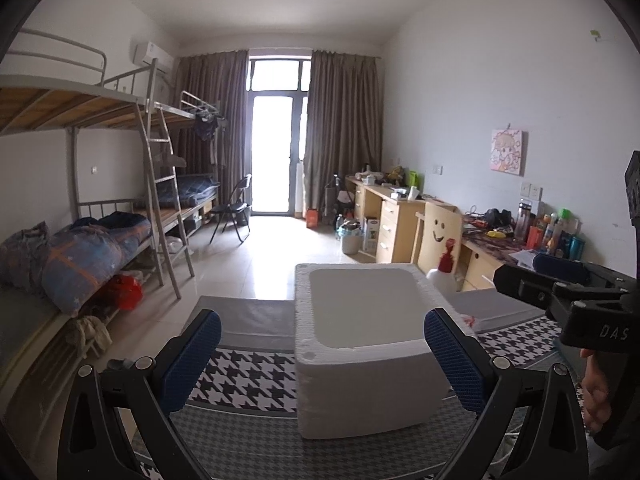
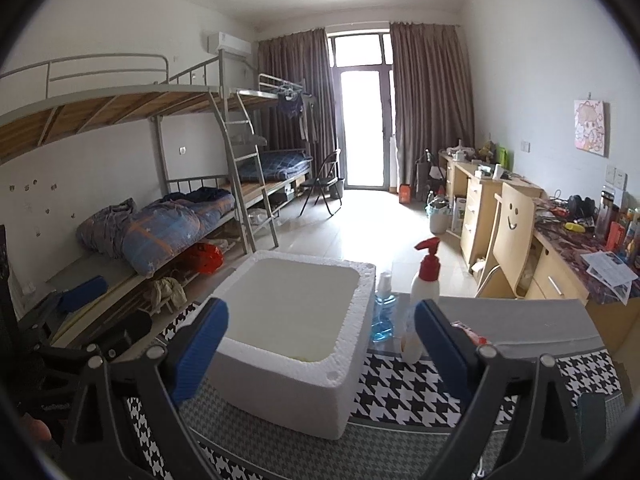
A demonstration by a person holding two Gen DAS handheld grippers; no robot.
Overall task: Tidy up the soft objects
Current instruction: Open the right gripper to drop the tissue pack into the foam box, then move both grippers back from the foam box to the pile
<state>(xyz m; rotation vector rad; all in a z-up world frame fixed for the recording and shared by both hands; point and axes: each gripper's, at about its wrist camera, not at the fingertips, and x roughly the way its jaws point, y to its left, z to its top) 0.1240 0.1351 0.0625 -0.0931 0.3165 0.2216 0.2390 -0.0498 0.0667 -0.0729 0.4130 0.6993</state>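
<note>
Both the left gripper [image 1: 322,354] and right gripper [image 2: 320,344] hover with fingers spread and nothing between them before a white foam box [image 1: 360,384] on the houndstooth-covered desk [image 1: 248,380].

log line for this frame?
left gripper: open, empty | right gripper: open, empty | foam box: on houndstooth cloth

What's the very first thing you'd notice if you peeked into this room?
The big white foam box, sitting open on the black-and-white houndstooth cloth right in front of both open tongs. Next, the white spray bottle with a red nozzle just right of it. Further right, the wooden chair back with a smiley face stands at the desk.
</note>
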